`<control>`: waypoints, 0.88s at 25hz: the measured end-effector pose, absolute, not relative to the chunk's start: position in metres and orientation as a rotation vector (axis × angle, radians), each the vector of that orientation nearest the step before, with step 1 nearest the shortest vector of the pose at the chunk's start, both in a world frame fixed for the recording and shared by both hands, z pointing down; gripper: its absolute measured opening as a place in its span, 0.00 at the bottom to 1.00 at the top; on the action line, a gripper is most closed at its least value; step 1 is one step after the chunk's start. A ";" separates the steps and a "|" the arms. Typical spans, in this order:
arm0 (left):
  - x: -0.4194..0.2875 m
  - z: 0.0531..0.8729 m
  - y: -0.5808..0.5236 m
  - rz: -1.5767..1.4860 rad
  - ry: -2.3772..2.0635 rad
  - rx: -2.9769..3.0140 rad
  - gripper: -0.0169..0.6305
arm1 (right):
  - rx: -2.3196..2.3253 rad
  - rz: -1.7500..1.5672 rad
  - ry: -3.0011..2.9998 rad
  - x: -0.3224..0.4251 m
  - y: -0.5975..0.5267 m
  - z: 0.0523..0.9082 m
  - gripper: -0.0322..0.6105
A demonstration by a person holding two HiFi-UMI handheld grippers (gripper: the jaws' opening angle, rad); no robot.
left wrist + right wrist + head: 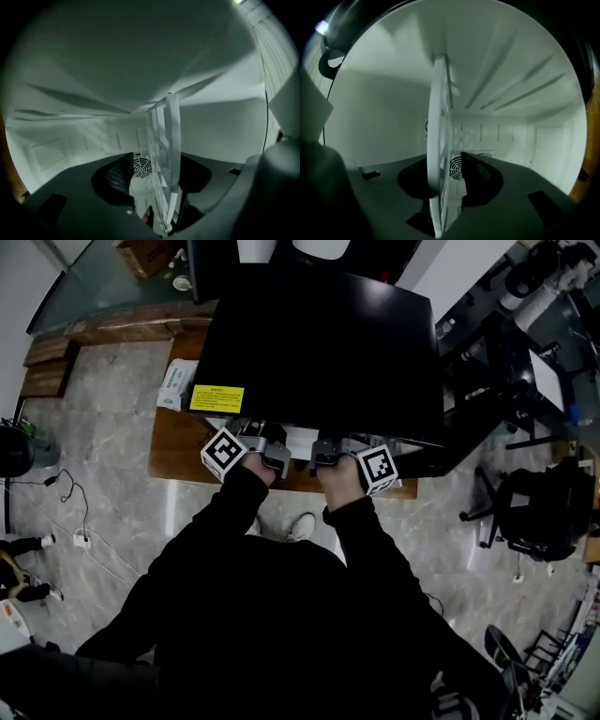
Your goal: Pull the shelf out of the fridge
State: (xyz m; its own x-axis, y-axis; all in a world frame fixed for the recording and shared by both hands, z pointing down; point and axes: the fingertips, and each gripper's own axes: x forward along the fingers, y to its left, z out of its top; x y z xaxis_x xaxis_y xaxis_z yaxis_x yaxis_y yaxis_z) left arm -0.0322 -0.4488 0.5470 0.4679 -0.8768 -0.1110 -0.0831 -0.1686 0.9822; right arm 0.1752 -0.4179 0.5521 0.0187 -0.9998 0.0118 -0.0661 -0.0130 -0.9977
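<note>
From above, a black mini fridge (pixel 319 343) stands on a wooden table (pixel 173 451), and both grippers reach into its front opening. The white shelf (pixel 164 140) shows edge-on inside the white fridge interior. My left gripper (pixel 154 180) straddles the shelf's front edge with jaws wide: the left pad (pixel 115 180) stands apart from it and the right jaw lies close beside it. My right gripper (pixel 445 178) also straddles the shelf (pixel 439 131). Its left jaw lies against the shelf, and a narrow gap remains before the right pad (pixel 478 176).
A round fan grille (pixel 142 167) sits on the fridge's back wall. A yellow label (pixel 217 397) is on the fridge top, and a white packet (pixel 176 382) lies on the table beside it. An office chair (pixel 544 507) stands to the right, with cables (pixel 75 512) on the floor to the left.
</note>
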 end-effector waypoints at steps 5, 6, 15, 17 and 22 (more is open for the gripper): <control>-0.026 0.535 -0.456 -0.920 -0.845 1.607 0.11 | -1.248 -1.126 1.239 0.180 -0.427 0.544 0.11; -0.027 0.536 -0.456 -0.921 -0.854 1.605 0.10 | -1.243 -1.126 1.233 0.180 -0.426 0.544 0.11; -0.032 0.536 -0.434 -0.950 -0.887 1.568 0.09 | -1.230 -1.159 1.259 0.176 -0.404 0.545 0.10; -0.033 0.535 -0.424 -0.955 -0.894 1.560 0.09 | -1.222 -1.171 1.268 0.175 -0.395 0.545 0.10; -0.040 0.536 -0.394 -0.959 -0.933 1.542 0.08 | -1.199 -1.208 1.279 0.168 -0.365 0.543 0.10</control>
